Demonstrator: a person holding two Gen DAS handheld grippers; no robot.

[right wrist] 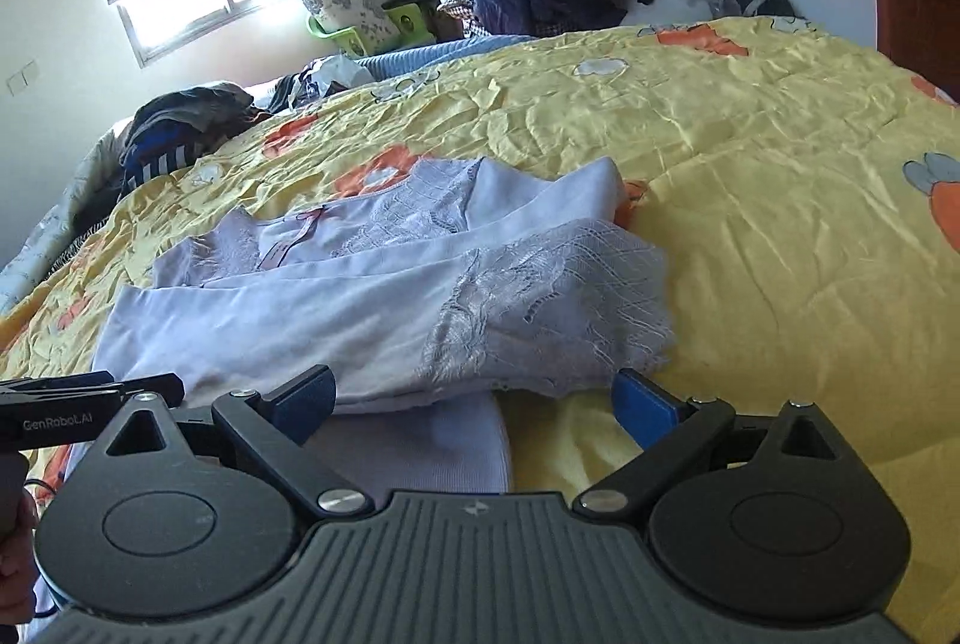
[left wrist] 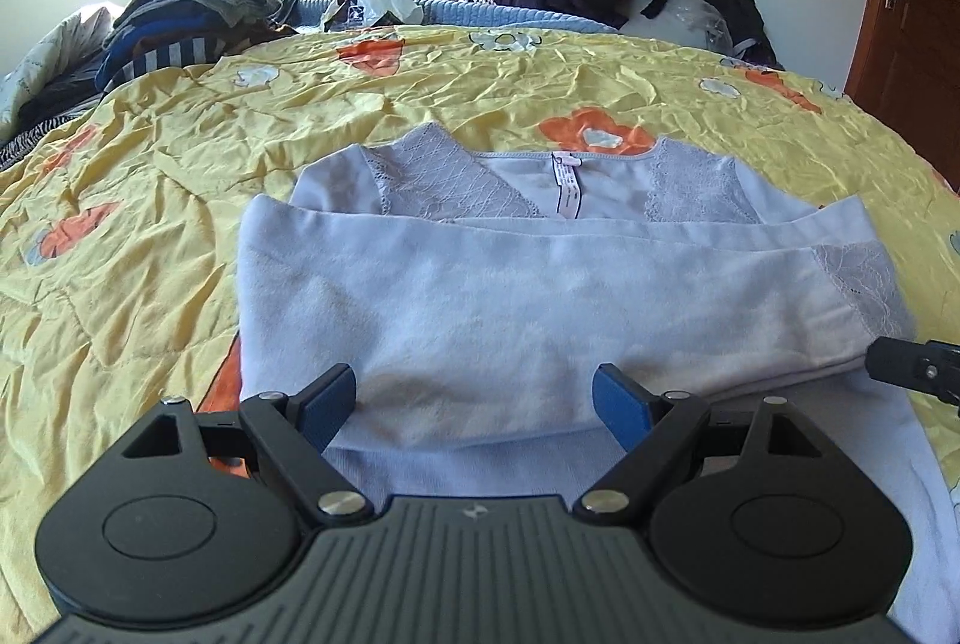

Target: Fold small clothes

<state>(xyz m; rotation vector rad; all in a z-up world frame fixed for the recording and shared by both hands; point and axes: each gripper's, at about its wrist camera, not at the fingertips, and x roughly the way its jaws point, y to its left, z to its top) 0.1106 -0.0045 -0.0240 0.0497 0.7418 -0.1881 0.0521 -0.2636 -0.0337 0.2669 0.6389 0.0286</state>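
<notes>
Pale lavender top [left wrist: 480, 296], partly folded, with sleeves crossed over the body and lace panels showing, spread on the yellow flowered quilt [left wrist: 180, 176] toward its near edge, well apart from the clothes heaps at the far side. Left gripper [left wrist: 474, 398] and right gripper [right wrist: 474, 398] both spread wide and empty, poised just above the near fold, pads not pressing cloth. Probably light, limp and slightly slippery, with lace liable to snag; best pinched at the plain knit hem corners nearest the grippers, through all layers, rather than at the lace cuff [right wrist: 552, 296].
</notes>
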